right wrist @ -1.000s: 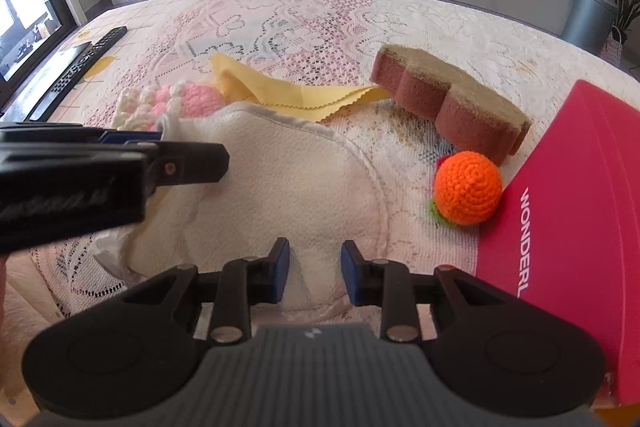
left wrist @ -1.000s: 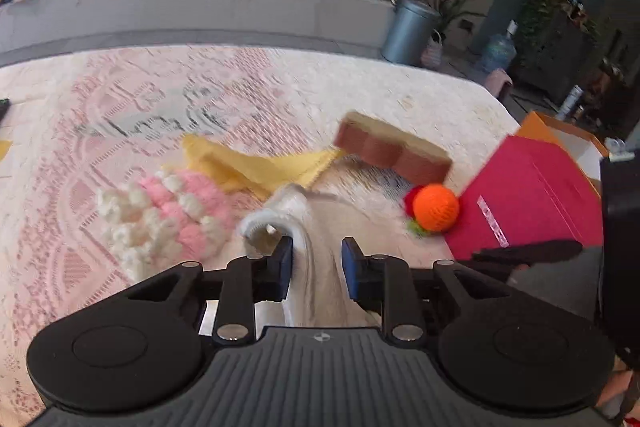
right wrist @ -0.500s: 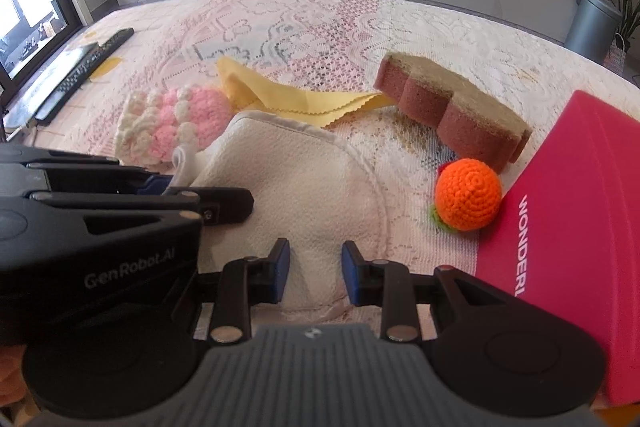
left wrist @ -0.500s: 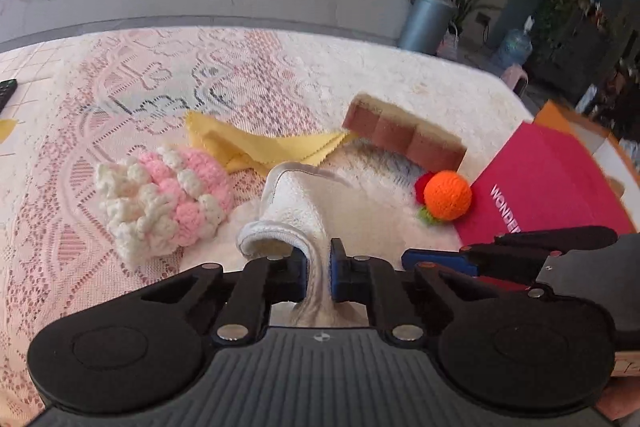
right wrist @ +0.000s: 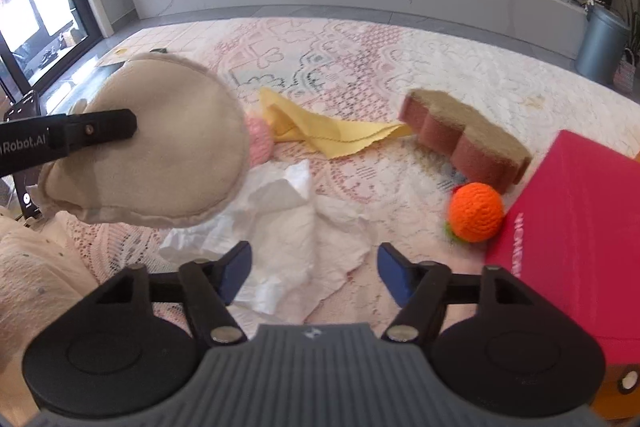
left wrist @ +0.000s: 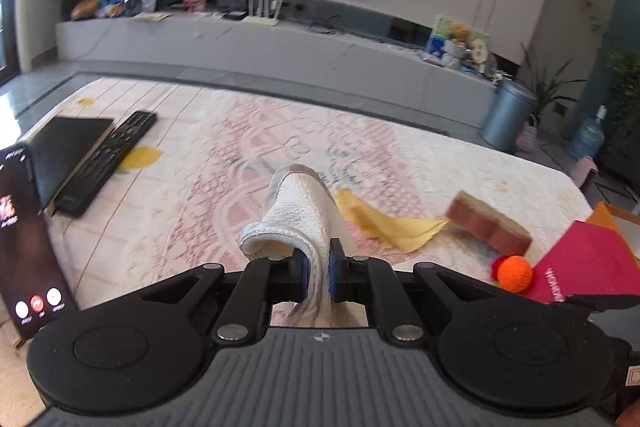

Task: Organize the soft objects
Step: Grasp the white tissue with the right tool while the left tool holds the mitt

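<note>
Over the lace-covered desk (right wrist: 460, 67) we hold the beige round padded cloth mitt (right wrist: 168, 147) aloft, left hand-held gripper (left wrist: 318, 273) clamped on its edge; right hand-held gripper (right wrist: 314, 273), empty jaws opening, should grip the crumpled white tissue (right wrist: 296, 227) squarely.

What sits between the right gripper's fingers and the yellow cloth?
Right wrist view: a crumpled white tissue on the lace tablecloth, ahead of the opening right gripper, before the yellow cloth.
</note>
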{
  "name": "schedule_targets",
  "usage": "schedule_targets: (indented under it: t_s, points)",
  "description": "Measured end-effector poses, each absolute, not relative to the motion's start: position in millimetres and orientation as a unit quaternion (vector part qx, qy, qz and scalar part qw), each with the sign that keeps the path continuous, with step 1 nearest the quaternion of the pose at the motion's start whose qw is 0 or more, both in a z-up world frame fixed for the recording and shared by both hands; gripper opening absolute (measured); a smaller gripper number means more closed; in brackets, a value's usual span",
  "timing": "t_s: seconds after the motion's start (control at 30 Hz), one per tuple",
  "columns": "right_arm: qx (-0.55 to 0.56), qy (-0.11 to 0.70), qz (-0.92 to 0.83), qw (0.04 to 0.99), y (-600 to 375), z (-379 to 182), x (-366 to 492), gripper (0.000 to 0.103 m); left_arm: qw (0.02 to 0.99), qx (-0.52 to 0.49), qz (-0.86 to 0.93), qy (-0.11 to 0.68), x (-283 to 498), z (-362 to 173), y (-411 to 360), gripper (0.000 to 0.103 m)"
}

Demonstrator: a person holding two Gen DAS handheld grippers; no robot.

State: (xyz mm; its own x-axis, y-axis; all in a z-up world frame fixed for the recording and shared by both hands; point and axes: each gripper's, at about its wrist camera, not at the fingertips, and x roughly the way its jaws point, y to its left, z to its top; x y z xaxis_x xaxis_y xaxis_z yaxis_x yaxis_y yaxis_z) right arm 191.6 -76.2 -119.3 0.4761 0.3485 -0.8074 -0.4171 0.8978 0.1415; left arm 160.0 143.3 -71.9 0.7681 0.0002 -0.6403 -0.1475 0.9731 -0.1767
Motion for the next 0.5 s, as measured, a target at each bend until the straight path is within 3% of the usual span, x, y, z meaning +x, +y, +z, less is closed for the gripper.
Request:
schedule_targets:
  t_s: [0.1, 0.5]
  points:
    - [-0.043, 0.476, 0.233, 0.847, -65, -129, 199, 0.086, 0.932, -0.119, 0.060, 0.337, 160, -75, 150, 0.010]
    - [-0.074, 0.487, 0.222, 0.841, -35, -163, 227, 0.088, 0.919, -0.156, 0.049, 0.359, 161, -89, 161, 0.010]
